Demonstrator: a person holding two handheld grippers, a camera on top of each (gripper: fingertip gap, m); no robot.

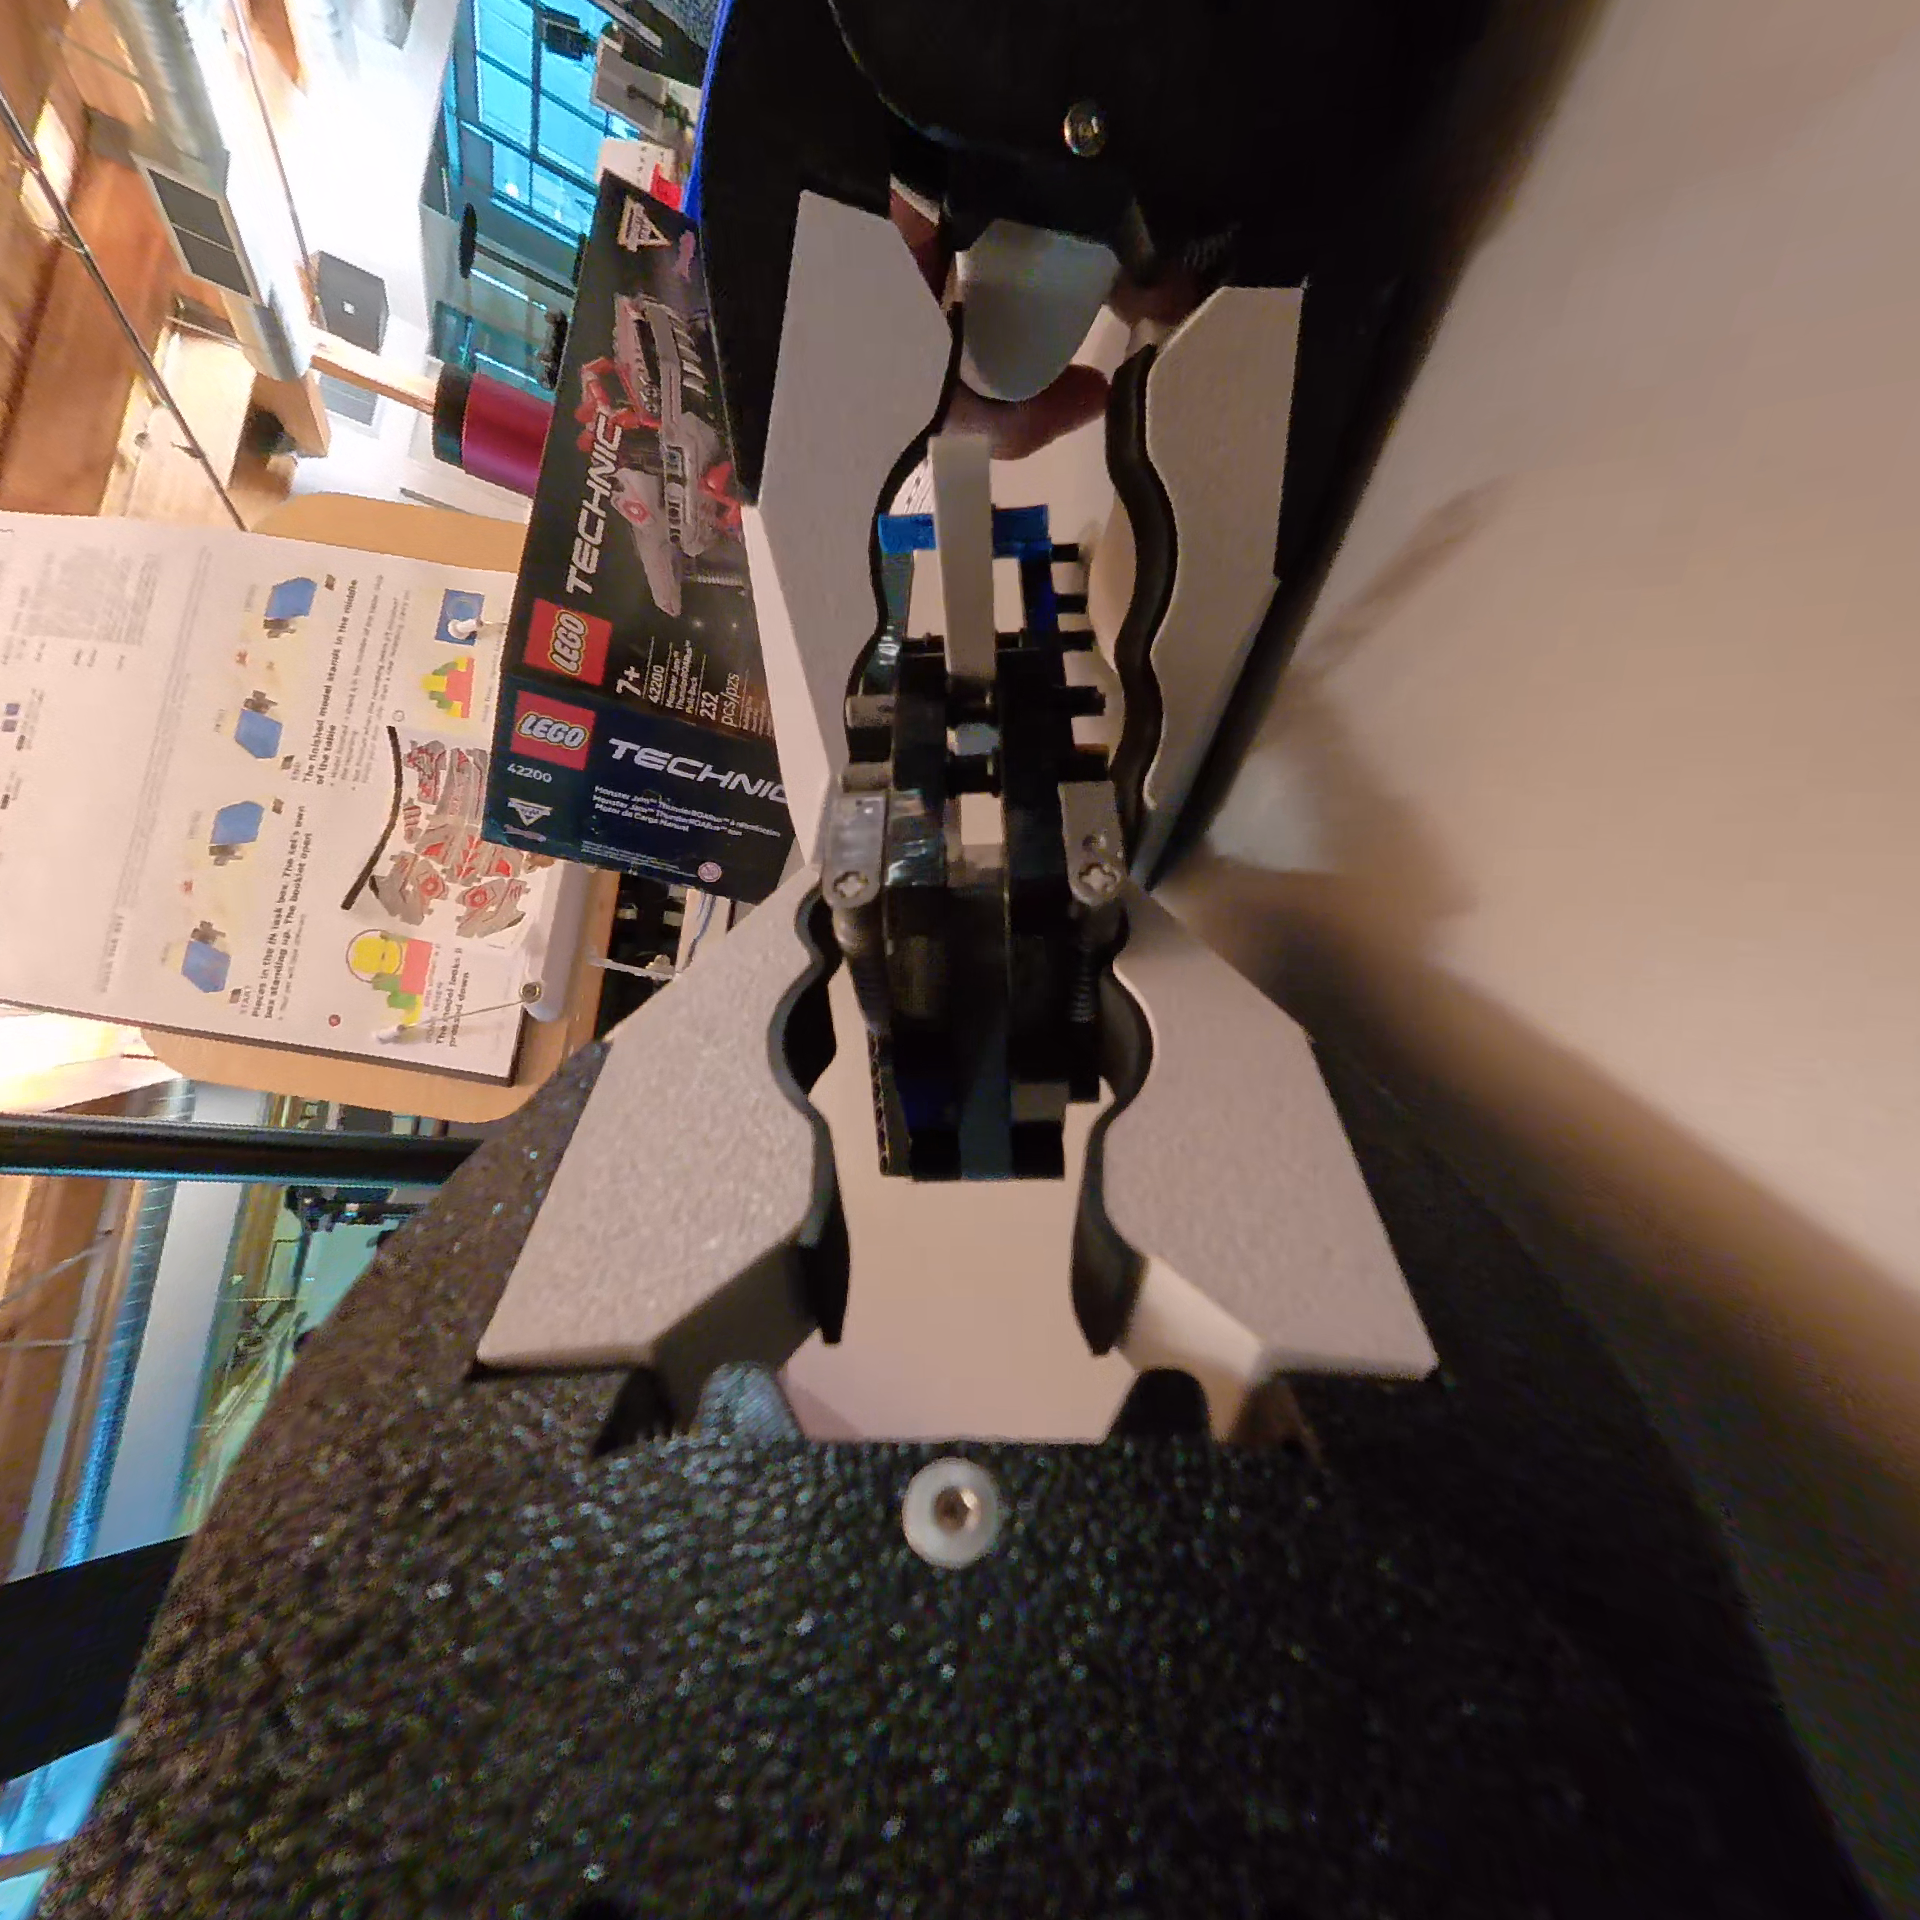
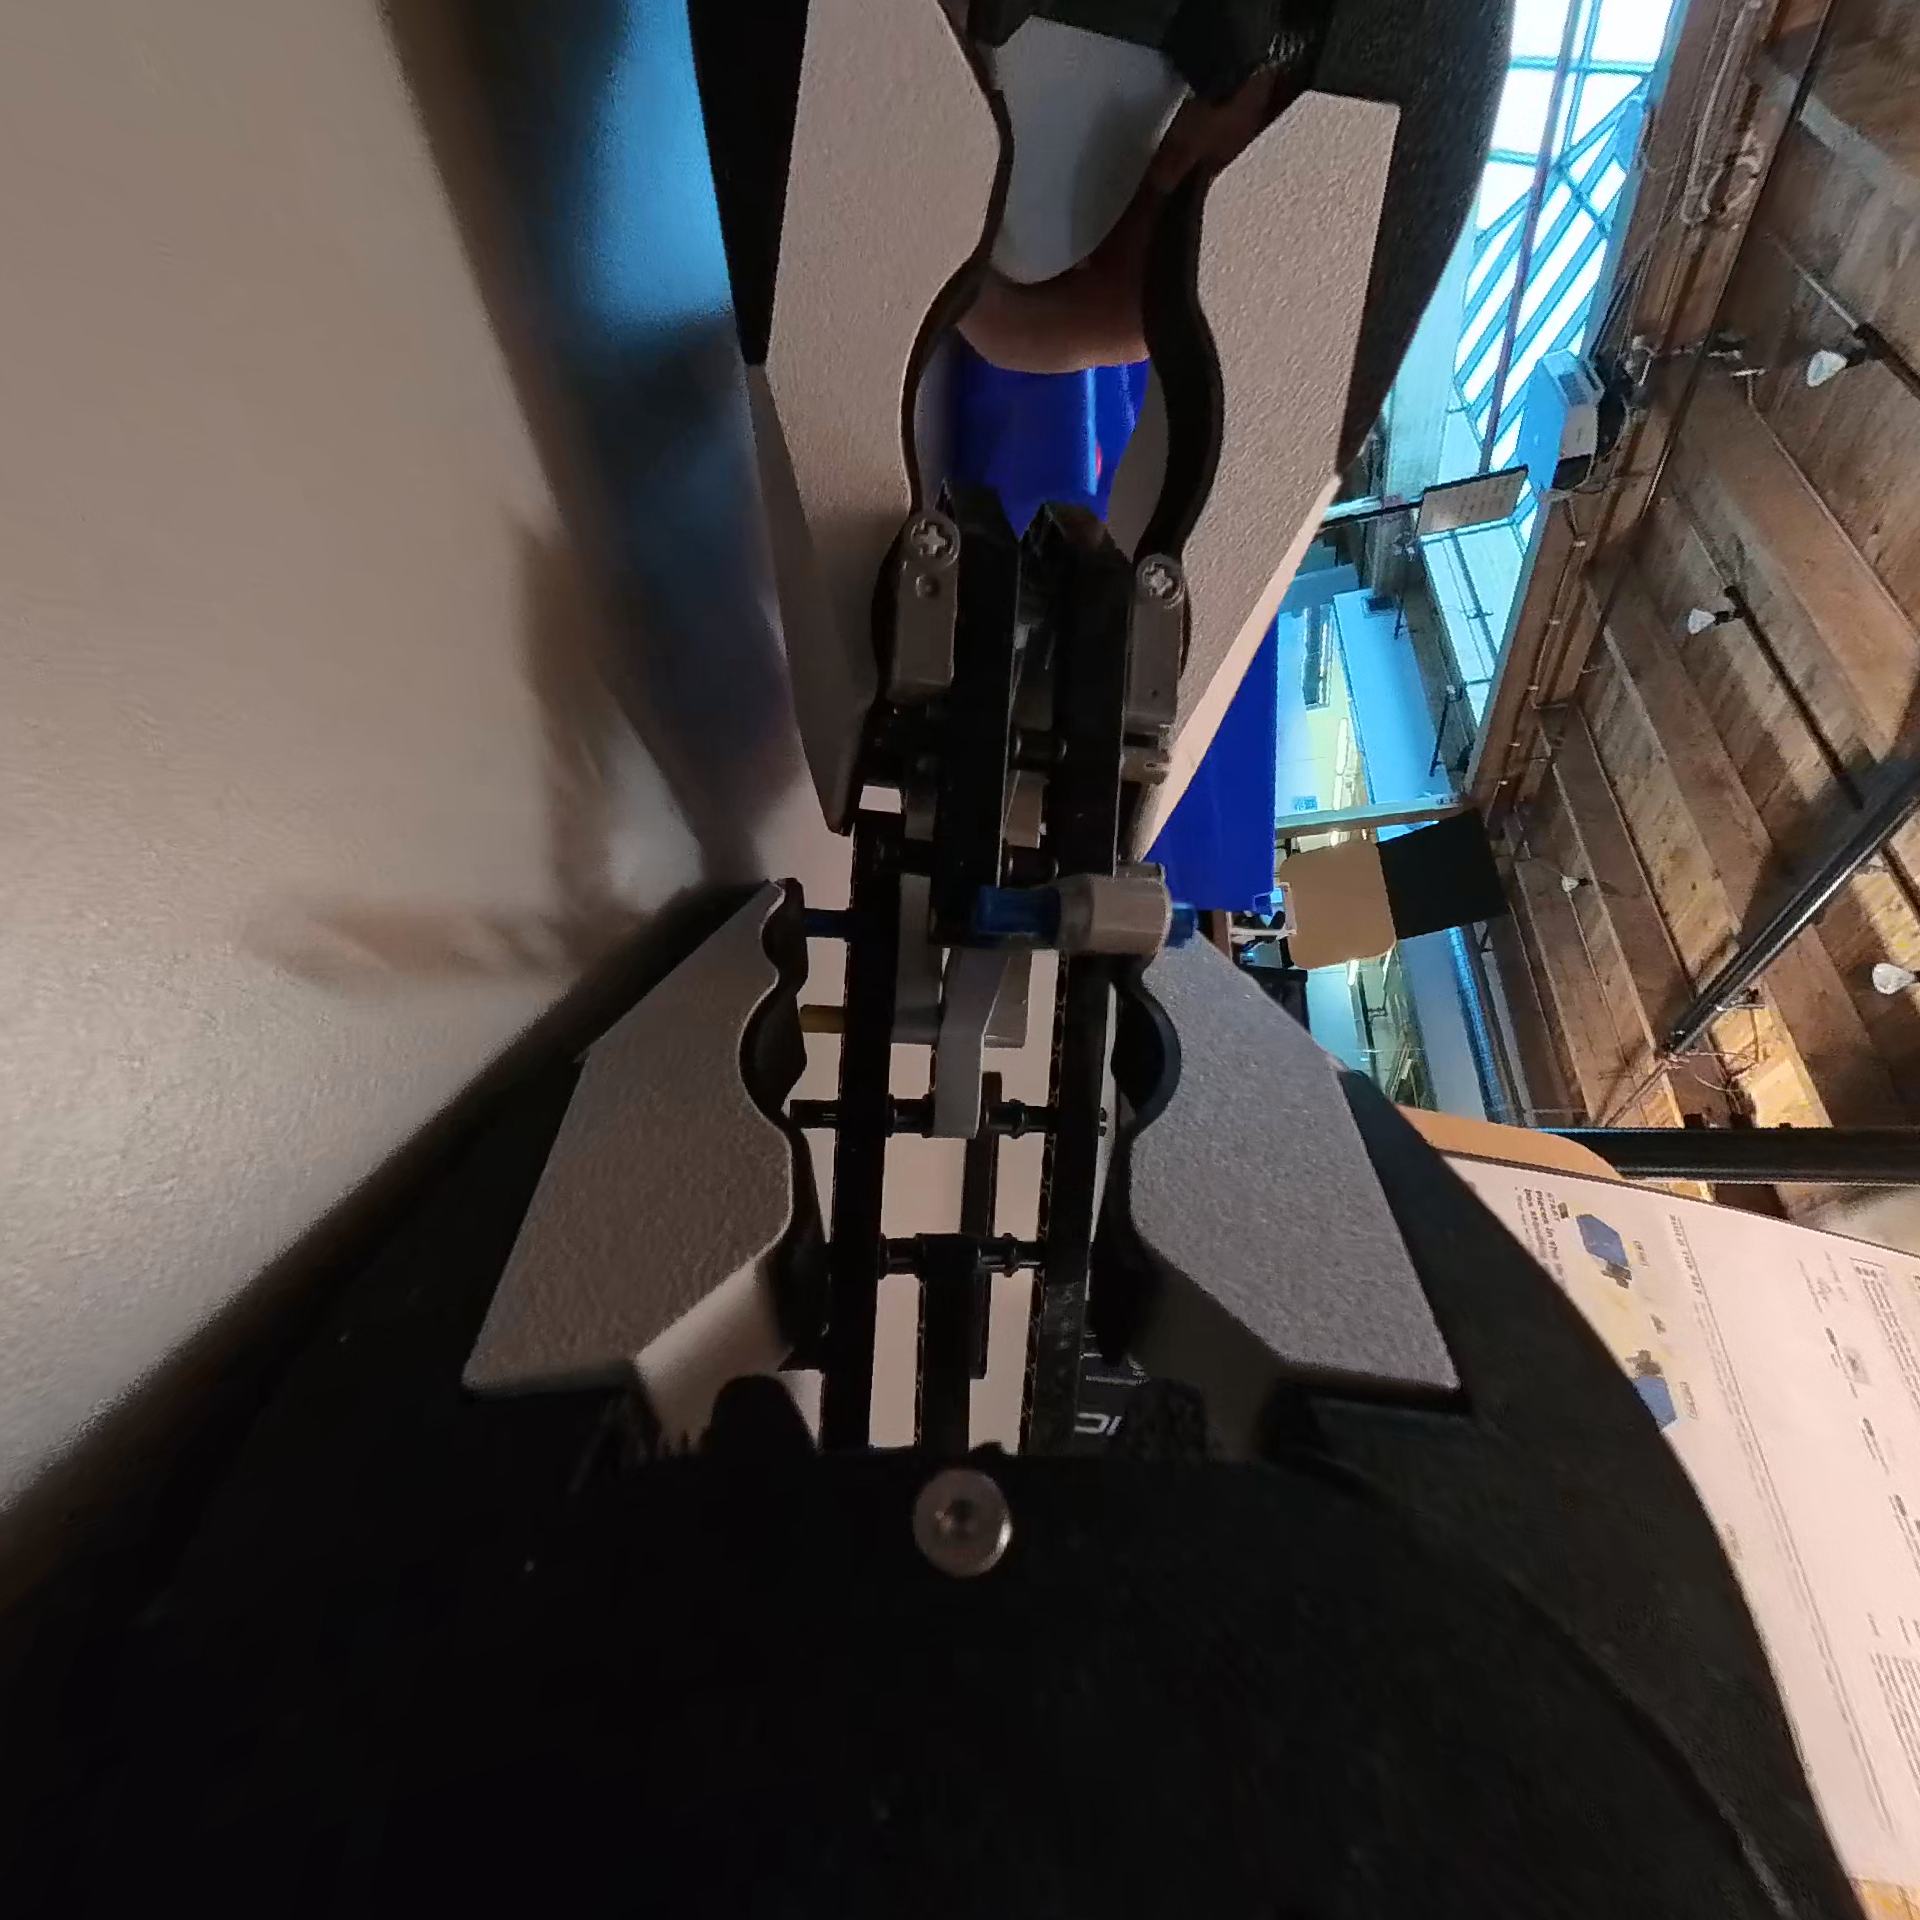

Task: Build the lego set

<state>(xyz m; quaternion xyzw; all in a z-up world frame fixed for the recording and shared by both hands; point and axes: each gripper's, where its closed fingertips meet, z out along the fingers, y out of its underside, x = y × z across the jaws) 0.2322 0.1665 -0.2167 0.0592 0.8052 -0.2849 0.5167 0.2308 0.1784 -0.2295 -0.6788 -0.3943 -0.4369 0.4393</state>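
Tabletop [image 1: 1662, 520] white; timber-walled room [image 2: 1714, 831].

We find a converted industrial workspace or lab: exposed timber ceiling [image 2: 1714, 727], large gridded windows [image 2: 1558, 208], wall air-conditioning units [image 1: 197, 223], white work table [image 1: 1610, 520]. A printed instruction sheet [image 1: 260, 790] and boxed construction set [image 1: 644, 623] stand there.
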